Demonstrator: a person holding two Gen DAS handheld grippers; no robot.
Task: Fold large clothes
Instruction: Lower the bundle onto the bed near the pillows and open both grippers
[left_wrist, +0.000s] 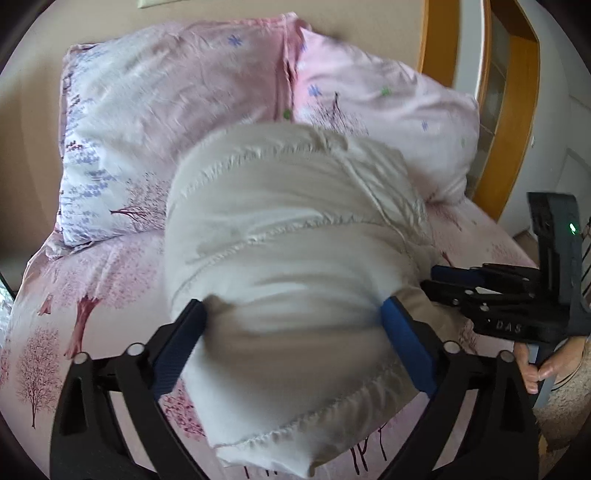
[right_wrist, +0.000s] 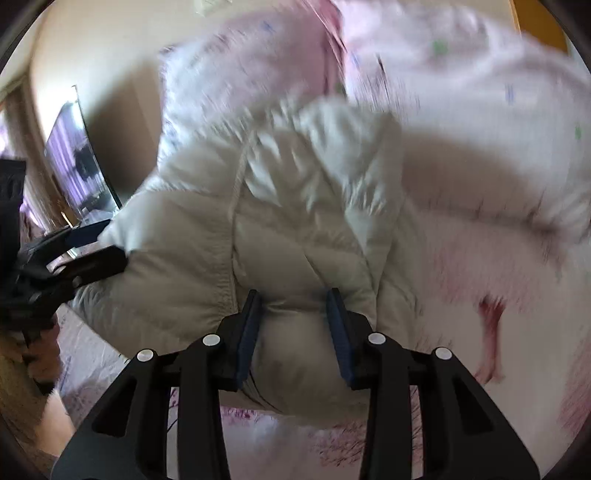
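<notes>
Padding makes this white quilted jacket (left_wrist: 288, 236) light, soft and springy — it lies bundled on the bed (left_wrist: 110, 280). Left gripper (left_wrist: 291, 332) fingers straddle it, spread wide; right gripper (right_wrist: 293, 325) fingers pinch a fold. Stitched seams give the surest hold.

Raised letters "DAS" on the black body of the right gripper (left_wrist: 437, 279), seen in the left wrist view, no other text readable anywhere
</notes>
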